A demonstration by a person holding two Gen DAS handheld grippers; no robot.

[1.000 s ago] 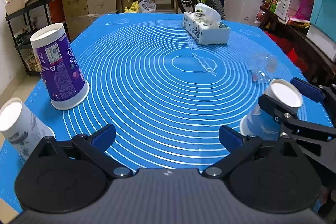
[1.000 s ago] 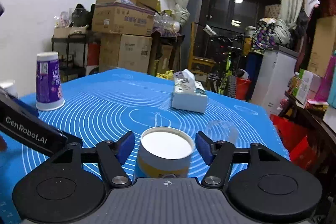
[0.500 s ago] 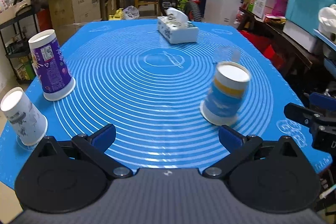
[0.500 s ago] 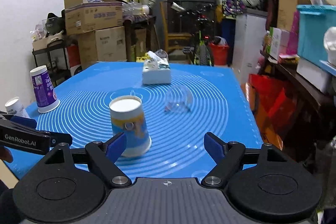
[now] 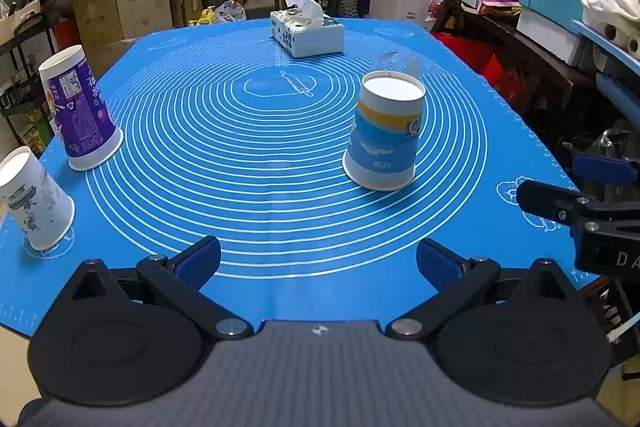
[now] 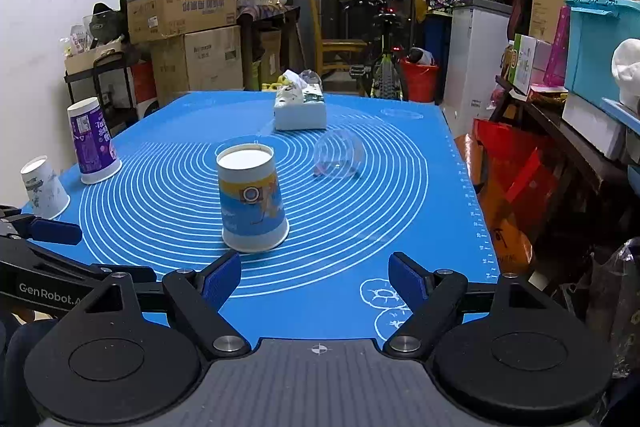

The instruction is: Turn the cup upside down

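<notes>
**Blue cup stands inverted, both tongs clear of it**

My right tongs (image 6: 314,281) are spread wide and empty, hanging at the near edge of the desk (image 6: 452,195). My left tongs (image 5: 318,261) are just as wide and hold nothing. The blue-and-yellow cup (image 6: 251,199) sits mouth-down on the blue mat, flat base up, at about 11 o'clock from my right tongs and near them; from my left tongs it lies at roughly 1 o'clock, further out. It touches neither pair.

By my judgement the flip on this cup is done, and the step in hand is to leave it alone and pick what comes next. A clear plastic cup (image 6: 339,159) lies tipped on its side just beyond the blue one, at about 12 o'clock from my right tongs. If I go for that, I should pass to the right of the blue cup so a finger does not clip its wide rim and slide it. Thin clear plastic will likely squash, so I would close gently on its wall, lift before turning, and set the mouth down flat.

The purple cup (image 5: 82,113) and the white cup (image 5: 36,203) at 10 o'clock on the left already stand mouth-down. The tissue box (image 5: 306,35) sits far off at 12 o'clock
</notes>
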